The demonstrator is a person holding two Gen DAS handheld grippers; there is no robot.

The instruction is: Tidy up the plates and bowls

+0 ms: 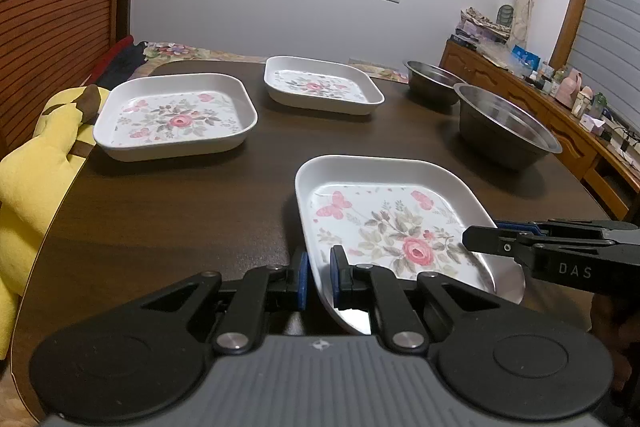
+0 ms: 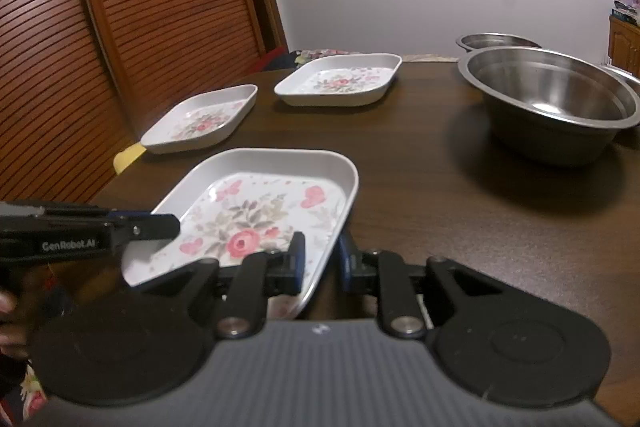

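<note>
Nearest the lens, the left tool [image 1: 319, 277] is clamped on the near-left rim of a white square plate with a pink rose and butterfly print [image 1: 384, 223], its blue pads pressing the wall from both sides. From the right wrist view the right tool [image 2: 322, 261] straddles the same plate's near-right rim [image 2: 256, 211]; its jaws stand narrow, with the rim between them, and whether the outer pad actually presses the wall is hard to tell. Each tool also shows in the other's view as a black arm reaching in over the plate's near corner. This plate sits tilted at the near side of the dark brown wooden counter [image 1: 192, 195], its near edge raised.

Two more white square plates with the same floral print lie flat farther back: one at the counter's left edge [image 1: 176, 117], the other beyond it toward the middle [image 1: 322, 85], well apart from each other. On the right stand two round stainless steel bowls, a large one [image 1: 504, 125] nearer and a smaller one [image 1: 434, 79] just behind it.

A yellow plush toy [image 1: 36, 163] lies against the counter's left edge.
</note>
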